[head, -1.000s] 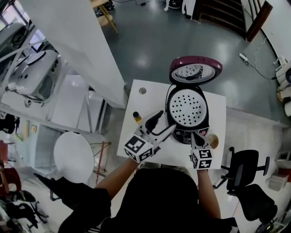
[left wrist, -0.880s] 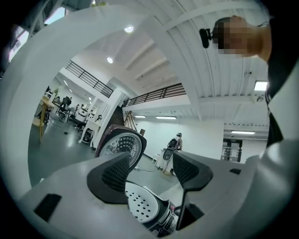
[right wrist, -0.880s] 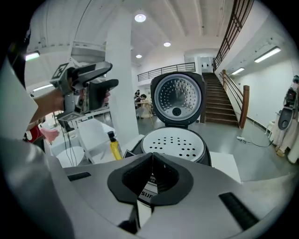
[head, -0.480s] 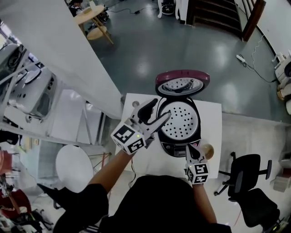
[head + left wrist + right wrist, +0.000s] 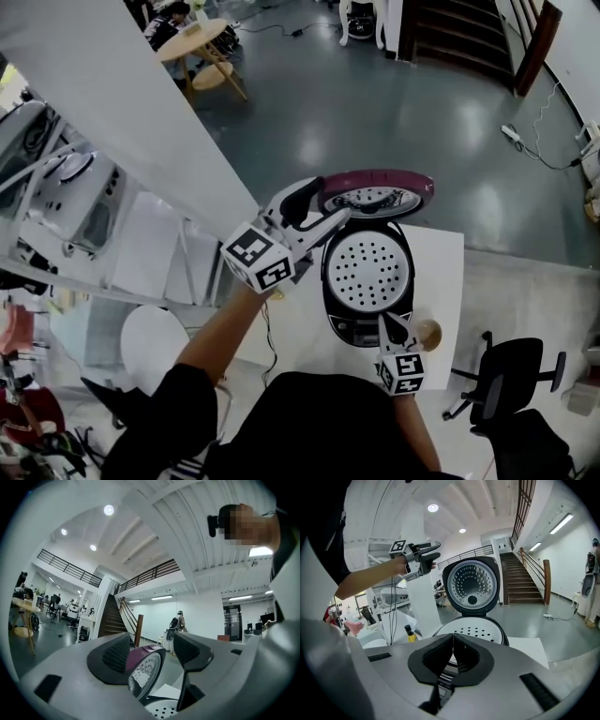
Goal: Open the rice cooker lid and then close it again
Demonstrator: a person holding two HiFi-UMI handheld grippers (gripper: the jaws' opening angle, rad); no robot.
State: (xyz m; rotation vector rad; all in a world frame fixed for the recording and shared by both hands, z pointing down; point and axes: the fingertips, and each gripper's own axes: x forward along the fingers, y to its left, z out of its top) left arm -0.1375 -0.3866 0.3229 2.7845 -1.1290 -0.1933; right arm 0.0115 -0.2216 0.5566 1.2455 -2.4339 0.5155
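- Since the earlier frame, the left gripper (image 5: 330, 201) has lifted from the front-left of the rice cooker (image 5: 367, 277) to the left edge of its raised lid (image 5: 377, 193). The cooker and lid stand as before.
- Left gripper jaws: spread wide, gripping nothing. In the left gripper view (image 5: 154, 654) the maroon rim of the lid (image 5: 146, 667) shows in the gap between them. The right gripper view puts the left gripper (image 5: 425, 555) just left of the lid (image 5: 471, 586), and contact cannot be confirmed.
- Yellow-capped bottle (image 5: 409, 633): left of the cooker, on the white table (image 5: 442, 264).
- Rice cooker: centred on the table, lid fully open and upright at the rear hinge. A white perforated inner plate (image 5: 474, 631) covers the pot opening.
- Right gripper (image 5: 385, 322): at the cooker's front edge, over the control panel. In the right gripper view (image 5: 452, 654) its jaws are pressed together with nothing between them.
- Round tan object (image 5: 429, 332): just right of the cooker's front, beside the right gripper.
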